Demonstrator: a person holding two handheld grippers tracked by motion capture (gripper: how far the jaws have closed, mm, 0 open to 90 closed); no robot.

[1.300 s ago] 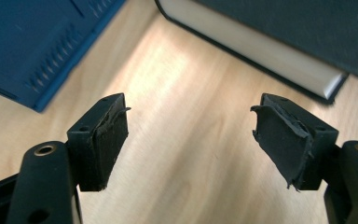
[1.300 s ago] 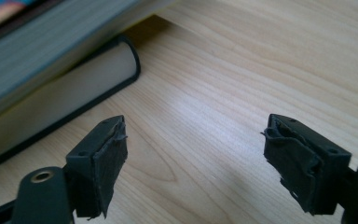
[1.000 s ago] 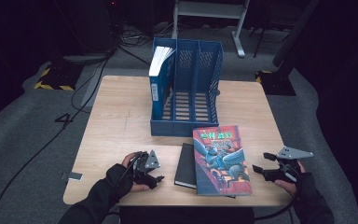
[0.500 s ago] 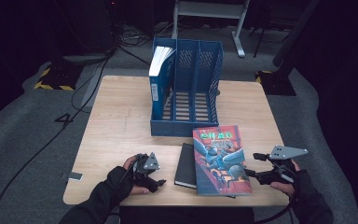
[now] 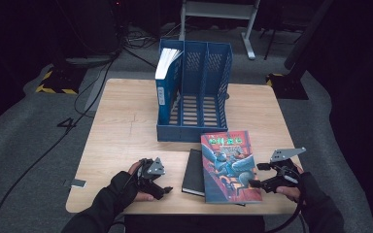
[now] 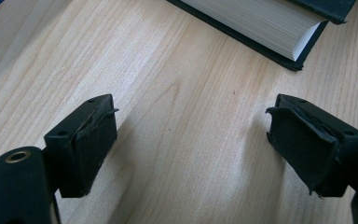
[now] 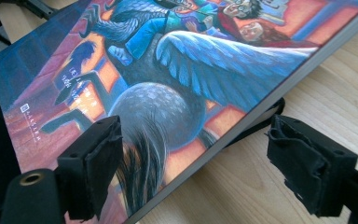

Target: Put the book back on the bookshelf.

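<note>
A colourful paperback (image 5: 228, 165) lies near the table's front edge, overlapping a black hardback (image 5: 193, 172) on its left. My right gripper (image 5: 257, 175) is open at the paperback's right edge. In the right gripper view, one jaw of the right gripper (image 7: 193, 135) hangs over the paperback's cover (image 7: 158, 70) and the other sits outside the edge above the wood. My left gripper (image 5: 162, 182) rests left of the black hardback. In the left gripper view, the left gripper (image 6: 191, 116) is open over bare wood, with the hardback's corner (image 6: 261, 23) just ahead.
A blue three-slot file rack (image 5: 199, 97) stands at mid-table, with one blue-covered book (image 5: 165, 73) upright in its left slot. The wooden table (image 5: 126, 126) has bare room on both sides of the rack. Cables lie on the floor (image 5: 77, 107) at the left.
My right gripper has moved left, from beside the paperback to straddling its right edge. The left gripper has stayed about where it was.
</note>
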